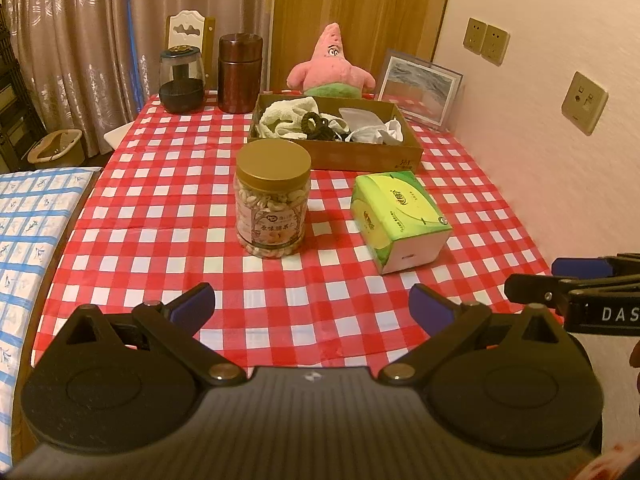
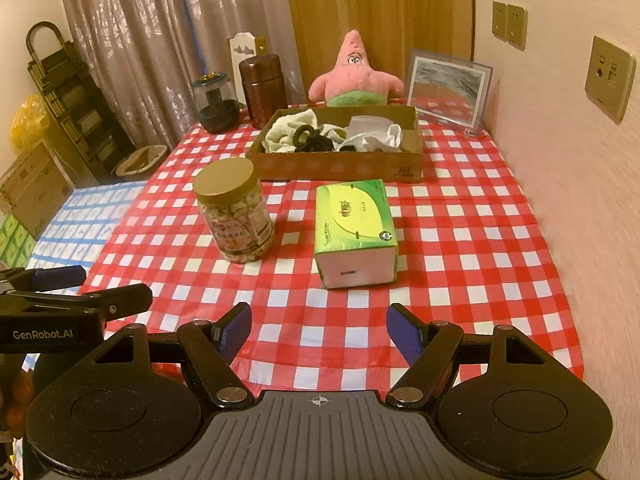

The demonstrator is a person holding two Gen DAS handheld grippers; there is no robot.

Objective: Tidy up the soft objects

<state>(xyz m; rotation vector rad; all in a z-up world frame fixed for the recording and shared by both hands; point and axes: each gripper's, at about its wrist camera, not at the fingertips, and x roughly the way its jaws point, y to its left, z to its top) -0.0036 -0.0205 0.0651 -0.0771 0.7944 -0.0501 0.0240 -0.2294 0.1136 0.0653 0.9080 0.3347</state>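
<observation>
Your left gripper (image 1: 312,306) and right gripper (image 2: 319,330) hover over the table's near edge, fingers apart, holding nothing. The box (image 2: 340,166) toward the far edge already holds a towel (image 2: 290,128), hair ties (image 2: 312,140) and white cloth (image 2: 370,134). The plush (image 2: 356,76) behind it and tissue pack (image 2: 354,228) mid-table look left to sort.

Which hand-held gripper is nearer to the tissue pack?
Right. The right hand-held gripper faces the tissue pack almost straight on; the left hand-held gripper sits further left, facing the jar.
</observation>
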